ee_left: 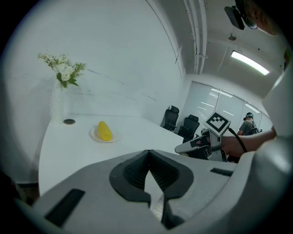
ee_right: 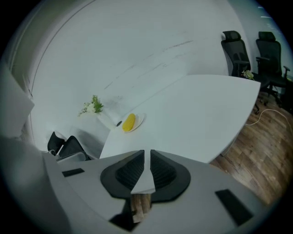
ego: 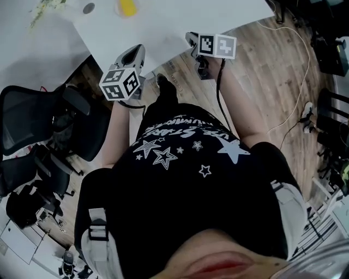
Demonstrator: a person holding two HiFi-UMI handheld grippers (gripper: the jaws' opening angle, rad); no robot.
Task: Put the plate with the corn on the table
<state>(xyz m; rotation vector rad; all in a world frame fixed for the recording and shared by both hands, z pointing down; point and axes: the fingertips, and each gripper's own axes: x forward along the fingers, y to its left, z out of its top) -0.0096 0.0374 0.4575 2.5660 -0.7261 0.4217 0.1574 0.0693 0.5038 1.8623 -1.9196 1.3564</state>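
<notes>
Corn (ego: 126, 6) lies on its plate (ee_left: 93, 133) far in on the table (ee_left: 137, 132), near the edge with the flowers (ee_left: 64, 68), its long axis running roughly away from the person, well ahead of both empty grippers: the left gripper (ee_left: 149, 153) closed and nearer, the right gripper (ee_right: 146, 153) with jaws barely apart.

Corn (ee_left: 105, 130) on plate (ee_left: 93, 134), plate on table (ee_left: 68, 153); vase (ee_left: 56, 106) left of plate; chairs (ee_left: 170, 118) beyond table's right edge.

Only upside-down shirt lettering (ego: 175, 129), not legible
</notes>
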